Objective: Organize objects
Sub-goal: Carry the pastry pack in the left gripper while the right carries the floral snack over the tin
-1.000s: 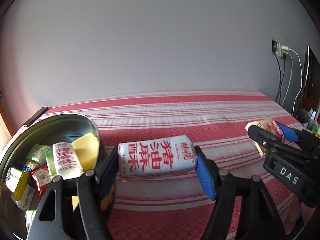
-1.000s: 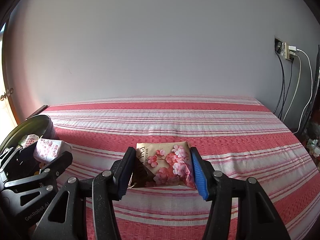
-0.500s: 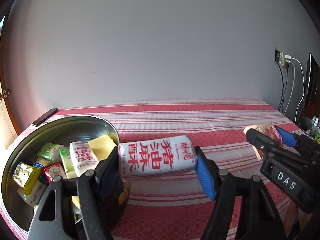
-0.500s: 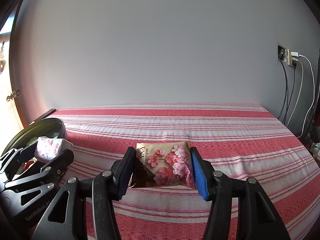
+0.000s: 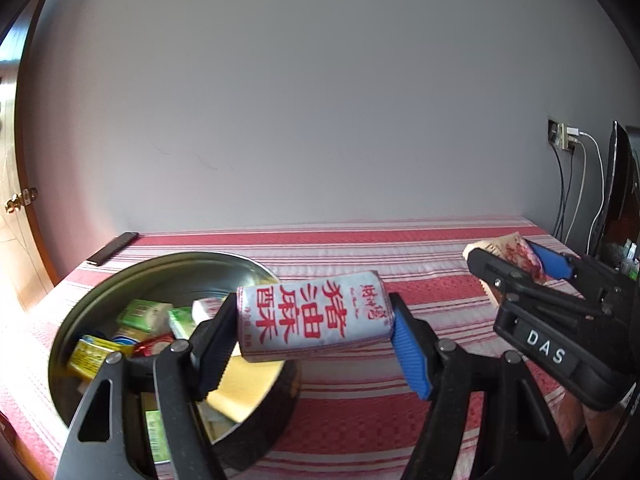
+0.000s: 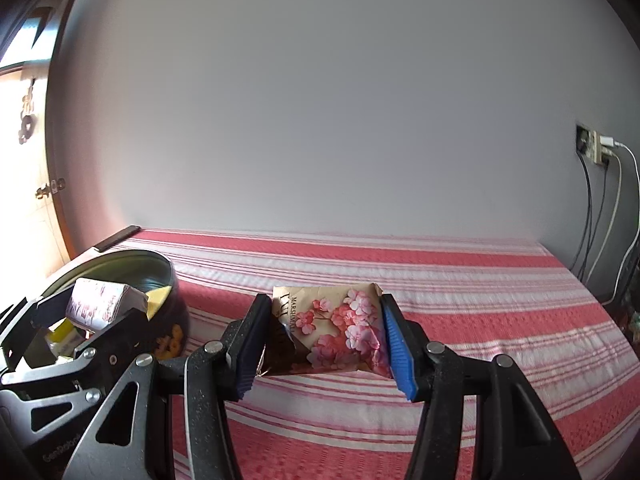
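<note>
My left gripper [image 5: 316, 336] is shut on a white snack packet with red Chinese characters [image 5: 312, 322], held over the right rim of a round metal tin [image 5: 132, 276] that holds several small snack packets [image 5: 140, 314]. My right gripper [image 6: 324, 344] is shut on a tan packet with pink blossoms [image 6: 332, 332], held above the striped cloth. The right gripper also shows in the left wrist view [image 5: 516, 268], and the left gripper with its white packet [image 6: 104, 304] shows in the right wrist view, over the tin [image 6: 160, 272].
A red and white striped cloth [image 6: 440, 280] covers the surface up to a plain grey wall. A dark flat device [image 5: 114, 248] lies at the back left corner. Cables hang from a wall socket [image 6: 596, 148] at the right. A door edge [image 5: 24, 200] stands at the left.
The left gripper with the white packet has moved left, over the tin's right rim. The right gripper with the blossom packet has followed left toward the tin. Both stay shut.
</note>
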A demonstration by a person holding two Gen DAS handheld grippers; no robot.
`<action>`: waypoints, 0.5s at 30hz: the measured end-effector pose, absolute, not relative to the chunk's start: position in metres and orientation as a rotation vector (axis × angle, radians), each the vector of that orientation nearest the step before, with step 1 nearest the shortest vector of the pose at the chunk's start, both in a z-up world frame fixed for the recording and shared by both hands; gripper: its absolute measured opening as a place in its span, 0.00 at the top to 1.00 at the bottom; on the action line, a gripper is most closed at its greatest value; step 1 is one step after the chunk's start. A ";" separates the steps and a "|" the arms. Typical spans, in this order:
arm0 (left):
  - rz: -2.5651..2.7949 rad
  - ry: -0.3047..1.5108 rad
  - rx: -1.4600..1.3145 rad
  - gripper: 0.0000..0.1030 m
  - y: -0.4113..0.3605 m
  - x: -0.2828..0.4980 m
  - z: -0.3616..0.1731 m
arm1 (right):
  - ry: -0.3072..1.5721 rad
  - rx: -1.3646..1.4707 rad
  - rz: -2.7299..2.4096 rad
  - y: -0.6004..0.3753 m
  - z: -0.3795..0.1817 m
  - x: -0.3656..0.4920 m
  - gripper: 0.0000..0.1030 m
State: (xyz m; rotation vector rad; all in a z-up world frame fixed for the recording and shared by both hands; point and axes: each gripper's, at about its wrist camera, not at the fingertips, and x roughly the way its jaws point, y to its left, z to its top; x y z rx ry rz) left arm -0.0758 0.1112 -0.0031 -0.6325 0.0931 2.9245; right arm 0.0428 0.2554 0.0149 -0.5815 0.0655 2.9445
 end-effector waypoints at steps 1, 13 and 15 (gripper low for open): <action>2.930 0.090 -0.637 0.31 0.109 -0.076 -0.002 | 0.062 -0.577 2.955 0.250 0.018 0.043 0.45; 3.032 0.037 -0.629 0.31 0.058 -0.069 0.013 | -0.012 -0.554 3.059 0.208 0.041 0.026 0.45; 3.045 0.020 -0.636 0.31 0.049 -0.069 0.014 | -0.025 -0.554 3.074 0.201 0.044 0.023 0.45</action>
